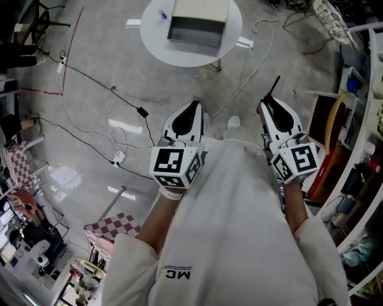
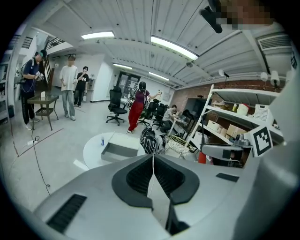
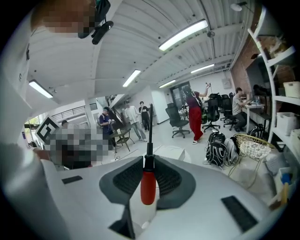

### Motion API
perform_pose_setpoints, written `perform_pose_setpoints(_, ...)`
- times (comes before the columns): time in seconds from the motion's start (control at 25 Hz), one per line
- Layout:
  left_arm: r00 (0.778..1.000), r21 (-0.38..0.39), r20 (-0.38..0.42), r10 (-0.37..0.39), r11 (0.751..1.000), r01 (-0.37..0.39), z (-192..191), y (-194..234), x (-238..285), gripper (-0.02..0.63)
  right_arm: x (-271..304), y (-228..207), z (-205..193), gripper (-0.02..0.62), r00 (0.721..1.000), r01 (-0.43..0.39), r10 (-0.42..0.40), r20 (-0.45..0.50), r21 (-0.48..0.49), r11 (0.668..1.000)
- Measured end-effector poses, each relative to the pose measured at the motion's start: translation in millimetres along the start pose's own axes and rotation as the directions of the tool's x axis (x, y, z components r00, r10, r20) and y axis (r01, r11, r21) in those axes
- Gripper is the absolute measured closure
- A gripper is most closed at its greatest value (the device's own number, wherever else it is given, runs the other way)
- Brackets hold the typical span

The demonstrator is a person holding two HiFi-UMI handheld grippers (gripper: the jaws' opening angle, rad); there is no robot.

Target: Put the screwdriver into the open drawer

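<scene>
An open grey drawer [image 1: 196, 30] stands on a round white table [image 1: 157, 42] far ahead of me; in the left gripper view the drawer [image 2: 117, 151] lies low at centre-left. My right gripper [image 1: 267, 104] is shut on the screwdriver [image 1: 274, 86], whose black shaft pokes forward past the fingertips. In the right gripper view the screwdriver's red handle [image 3: 148, 186] is clamped between the jaws of the right gripper [image 3: 148, 164], shaft pointing up toward the table [image 3: 176, 152]. My left gripper [image 1: 192, 105] [image 2: 153, 161] is shut with nothing in it. Both are held at chest height, well short of the table.
A small blue bottle [image 1: 162, 15] stands on the table beside the drawer. Black cables [image 1: 96, 80] trail over the grey floor to the left. Shelving [image 1: 353, 119] lines the right side. People, office chairs [image 2: 114, 104] and backpacks [image 2: 151, 139] are beyond the table.
</scene>
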State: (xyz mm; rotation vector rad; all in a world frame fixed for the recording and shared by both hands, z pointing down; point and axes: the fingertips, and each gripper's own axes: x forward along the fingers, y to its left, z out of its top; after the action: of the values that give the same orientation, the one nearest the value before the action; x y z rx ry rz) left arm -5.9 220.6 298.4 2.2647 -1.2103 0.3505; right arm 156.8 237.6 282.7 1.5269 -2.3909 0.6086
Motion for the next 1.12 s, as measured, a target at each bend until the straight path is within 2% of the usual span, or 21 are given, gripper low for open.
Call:
perform_pose_setpoints(0.36, 0.999, -0.038, 0.028, -0.022, 0.999, 0.023, 35, 80, -7, 0.589, 65, 50, 38, 0.466, 1.0, -0.012, 0.013, 0.011, -0.043, 0.999)
perform_pose_setpoints(0.56, 1.0, -0.077, 0.003, -0.024, 0.997, 0.024, 36, 101, -1, 0.589, 85, 62, 44, 0.466, 0.999, -0.024, 0.023, -0.027, -0.031, 0.999)
perform_pose_setpoints(0.8, 0.999, -0.085, -0.026, -0.022, 0.996, 0.02, 44, 113, 30, 0.589, 123, 48, 57, 0.466, 0.997, -0.062, 0.061, -0.037, -0.038, 0.997)
perform_pose_setpoints(0.96, 1.0, -0.073, -0.031, -0.001, 0.997, -0.001, 62, 116, 55, 0.589, 150, 26, 67, 0.466, 0.995, -0.096, 0.095, -0.039, -0.041, 0.995)
perform_pose_setpoints(1.12, 0.999, -0.059, -0.031, 0.028, 0.998, -0.03, 84, 117, 81, 0.589, 179, 6, 84, 0.467, 0.987, -0.156, 0.152, -0.049, -0.083, 0.984)
